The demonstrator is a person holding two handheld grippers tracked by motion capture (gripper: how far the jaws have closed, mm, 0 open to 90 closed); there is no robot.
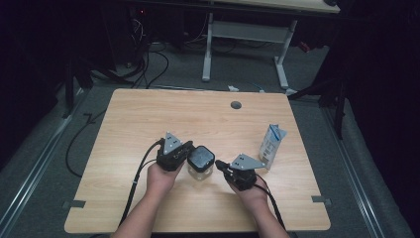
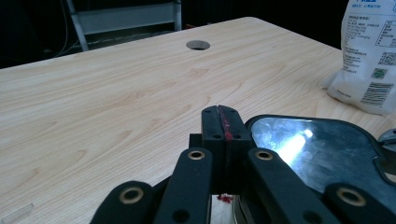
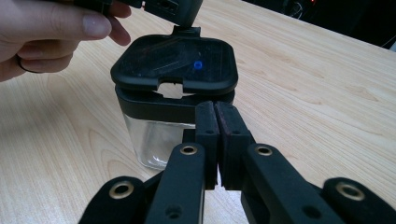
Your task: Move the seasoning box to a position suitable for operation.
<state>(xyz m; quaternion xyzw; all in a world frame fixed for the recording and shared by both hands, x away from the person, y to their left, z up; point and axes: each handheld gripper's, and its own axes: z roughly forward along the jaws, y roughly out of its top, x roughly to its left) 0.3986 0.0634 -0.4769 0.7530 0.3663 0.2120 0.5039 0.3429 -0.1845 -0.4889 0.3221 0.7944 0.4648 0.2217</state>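
Both grippers' jaws closed, empty, flanking jar (image 1: 200, 162); carton (image 1: 271, 145) nr right gripper (image 1: 224, 166).

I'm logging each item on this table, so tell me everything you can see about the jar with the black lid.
The jar is small and squarish with rounded corners: a clear, glass-like body, seemingly empty, under a glossy black lid with a black collar. It stands upright on the wooden table, near the front, between the two grippers. The lid sits slightly raised with a notch at its front edge. The left gripper reaches its far edge; the right gripper, shut, points at it.
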